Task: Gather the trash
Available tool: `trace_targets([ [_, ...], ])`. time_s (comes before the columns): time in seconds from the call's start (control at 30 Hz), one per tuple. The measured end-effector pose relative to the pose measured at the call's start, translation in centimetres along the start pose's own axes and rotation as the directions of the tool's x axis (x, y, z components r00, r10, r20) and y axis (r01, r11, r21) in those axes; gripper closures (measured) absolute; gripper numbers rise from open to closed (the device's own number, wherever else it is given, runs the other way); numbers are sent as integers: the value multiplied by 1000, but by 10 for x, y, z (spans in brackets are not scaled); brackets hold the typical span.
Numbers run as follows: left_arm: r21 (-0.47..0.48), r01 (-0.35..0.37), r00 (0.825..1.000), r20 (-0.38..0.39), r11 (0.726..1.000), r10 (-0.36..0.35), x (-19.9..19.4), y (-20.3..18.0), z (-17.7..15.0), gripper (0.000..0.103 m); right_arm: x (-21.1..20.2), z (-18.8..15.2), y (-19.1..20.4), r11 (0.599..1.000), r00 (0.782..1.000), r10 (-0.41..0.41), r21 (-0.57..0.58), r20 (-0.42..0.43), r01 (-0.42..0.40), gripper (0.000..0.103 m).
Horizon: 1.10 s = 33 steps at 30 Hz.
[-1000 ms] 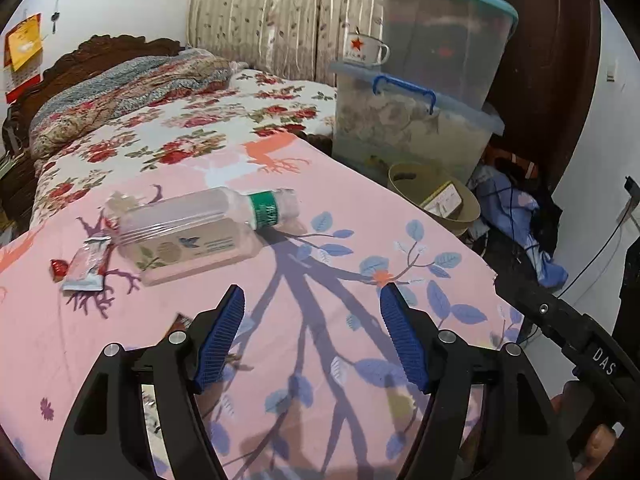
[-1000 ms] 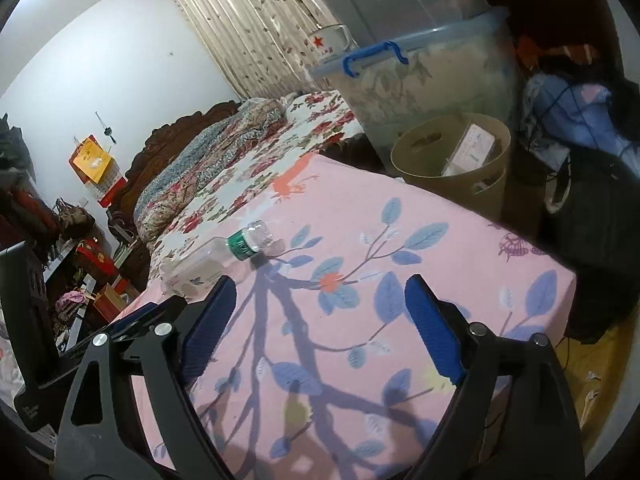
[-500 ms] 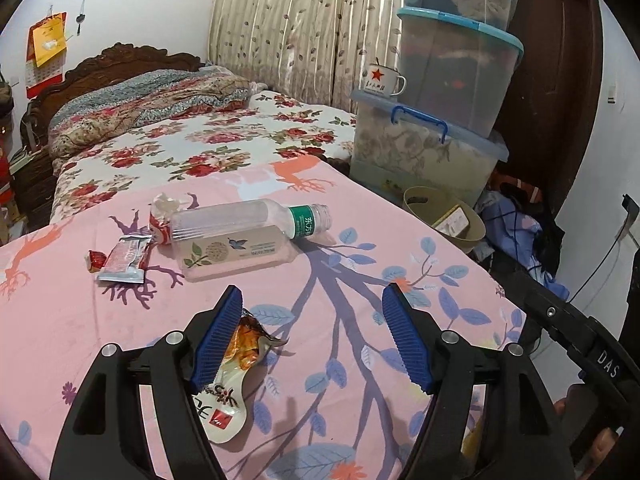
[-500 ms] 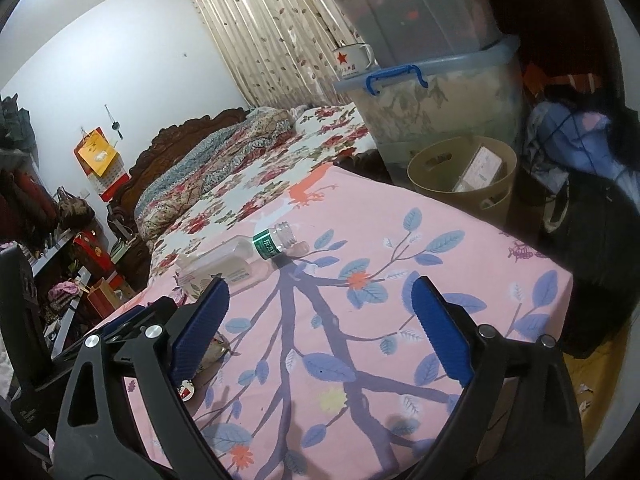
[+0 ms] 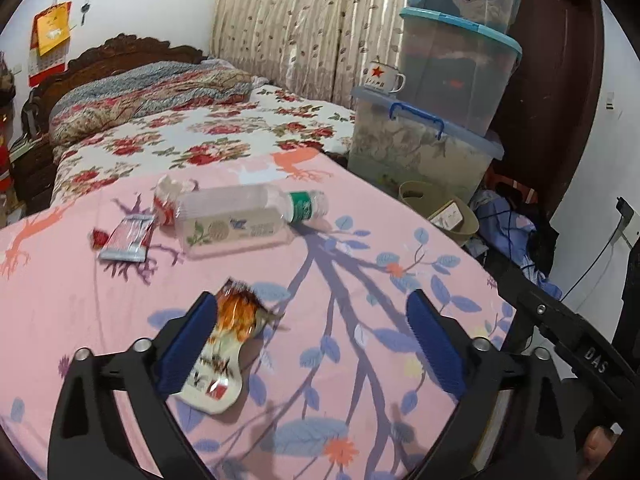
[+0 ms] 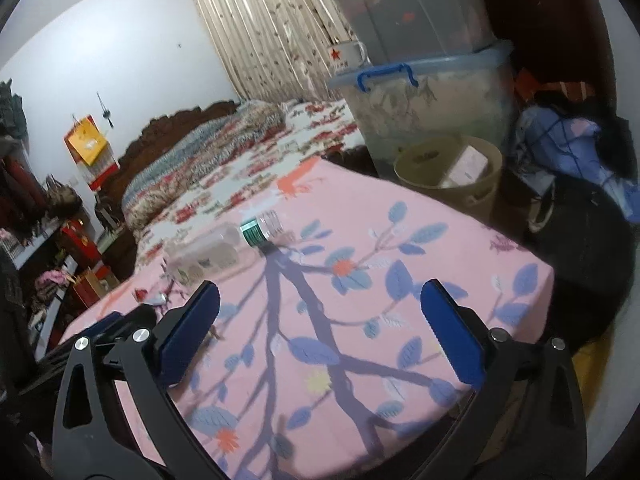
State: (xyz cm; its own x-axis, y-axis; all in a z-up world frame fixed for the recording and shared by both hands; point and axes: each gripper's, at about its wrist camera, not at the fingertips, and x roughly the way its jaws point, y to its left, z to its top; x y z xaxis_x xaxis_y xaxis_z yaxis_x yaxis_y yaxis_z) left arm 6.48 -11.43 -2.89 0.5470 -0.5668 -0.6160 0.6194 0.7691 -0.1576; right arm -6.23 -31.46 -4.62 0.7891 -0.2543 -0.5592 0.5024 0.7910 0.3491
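Observation:
On the pink leaf-print sheet [image 5: 420, 264] lie an empty clear plastic bottle [image 5: 240, 222] with a green label band, a silver-and-red wrapper [image 5: 128, 238], a crumpled red-and-white wrapper [image 5: 168, 198], and an orange-and-white snack packet [image 5: 224, 348]. My left gripper [image 5: 312, 316] hovers above the sheet, its jaws opening wide; the snack packet lies against the inside of its left finger, and the pads press on nothing. My right gripper [image 6: 320, 304] hangs over the sheet's near corner, jaws opening, nothing between them. The bottle [image 6: 216, 248] lies beyond it. A tan waste bin [image 5: 440, 210] [image 6: 452, 178] stands beside the bed.
Stacked clear storage boxes [image 5: 452, 80] with a star mug [image 5: 380, 78] stand behind the bin. A floral quilt [image 5: 180, 132] covers the bed's far end. Clothes and cables [image 6: 568, 160] pile on the floor at the right. The right gripper's black body [image 5: 580, 344] shows low right in the left view.
Both cameras drew back from the bed, so the snack packet came into the left view. Both grippers' jaws spread wider.

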Motion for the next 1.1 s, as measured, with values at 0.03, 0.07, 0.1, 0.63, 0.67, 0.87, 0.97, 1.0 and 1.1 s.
trace_targets([
  [0.03, -13, -6, 1000, -6, 1000, 6, -2, 2, -5, 9, 1, -4, -2, 1000, 1000, -8, -1, -13, 8, 4],
  [0.07, -27, -7, 1000, -17, 1000, 6, -2, 4, -10, 9, 2, -6, -4, 1000, 1000, -14, 1, -24, 14, 4],
  [0.1, -41, -9, 1000, -25, 999, 8, -4, 6, -14, 9, 4, -10, -6, 1000, 999, -23, 7, -43, 23, 4],
  [0.63, -100, 5, 999, -36, 995, -8, -37, 15, -54, 9, 2, -28, 3, 999, 997, -28, -48, -78, 24, 4],
  [0.67, -103, 9, 999, -38, 995, -13, -39, 16, -55, 9, 2, -28, 5, 999, 997, -24, -51, -80, 20, 4],
  [0.87, -99, -19, 1000, 4, 995, 20, -49, 16, -53, 9, 5, -39, 13, 997, 993, 25, -67, -114, -33, 4],
  [0.97, -71, -29, 999, 14, 997, 31, -51, 12, -52, 9, 3, -39, 15, 997, 994, 34, -69, -107, -42, 4],
  [1.0, -61, -34, 999, 21, 998, 35, -52, 11, -51, 9, 2, -40, 14, 997, 994, 38, -66, -103, -45, 4],
  [1.1, -53, -41, 998, 35, 998, 43, -55, 10, -50, 9, 3, -40, 14, 997, 993, 48, -61, -109, -55, 4],
])
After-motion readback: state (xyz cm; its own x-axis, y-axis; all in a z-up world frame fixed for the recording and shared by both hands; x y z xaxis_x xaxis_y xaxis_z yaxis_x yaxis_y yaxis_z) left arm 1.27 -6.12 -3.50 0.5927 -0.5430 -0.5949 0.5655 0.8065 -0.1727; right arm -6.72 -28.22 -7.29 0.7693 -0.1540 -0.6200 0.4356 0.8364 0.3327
